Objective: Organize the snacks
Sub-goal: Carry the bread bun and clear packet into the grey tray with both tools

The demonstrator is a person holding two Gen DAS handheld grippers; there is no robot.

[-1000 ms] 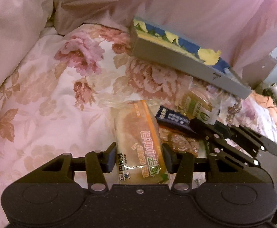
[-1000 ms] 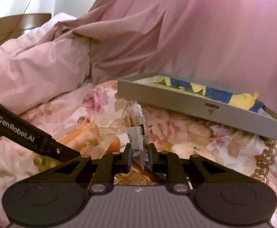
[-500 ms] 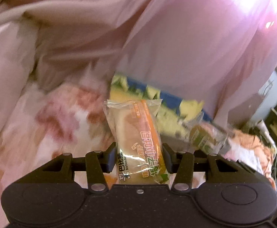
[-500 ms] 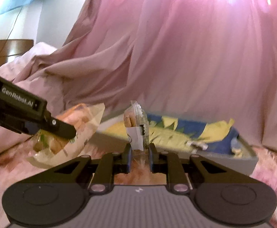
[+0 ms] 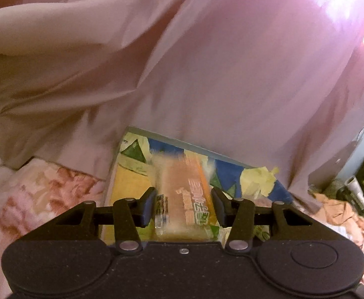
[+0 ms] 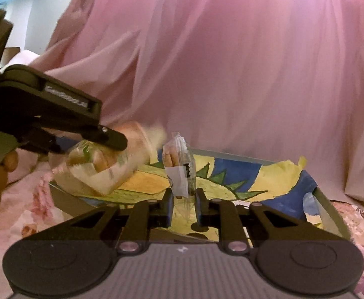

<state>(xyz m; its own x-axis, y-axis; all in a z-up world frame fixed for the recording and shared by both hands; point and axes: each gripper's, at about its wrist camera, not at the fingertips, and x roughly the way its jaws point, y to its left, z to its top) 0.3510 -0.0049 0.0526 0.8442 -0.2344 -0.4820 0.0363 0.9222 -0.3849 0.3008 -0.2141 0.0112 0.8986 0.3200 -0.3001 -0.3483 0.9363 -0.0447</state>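
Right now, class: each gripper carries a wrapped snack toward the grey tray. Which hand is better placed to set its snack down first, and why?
Probably the left. The left gripper holds its bread packet directly above the grey tray, while the right gripper, clamping the small clear packet, looks to be nearer the tray's front edge.

two snack packets, one tray, two tools

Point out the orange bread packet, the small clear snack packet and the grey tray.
orange bread packet (image 5: 184, 199), left wrist view, middle of the wrapper's printed face.
small clear snack packet (image 6: 180, 172), right wrist view, its white label.
grey tray (image 6: 327, 201), right wrist view, right-hand wall.
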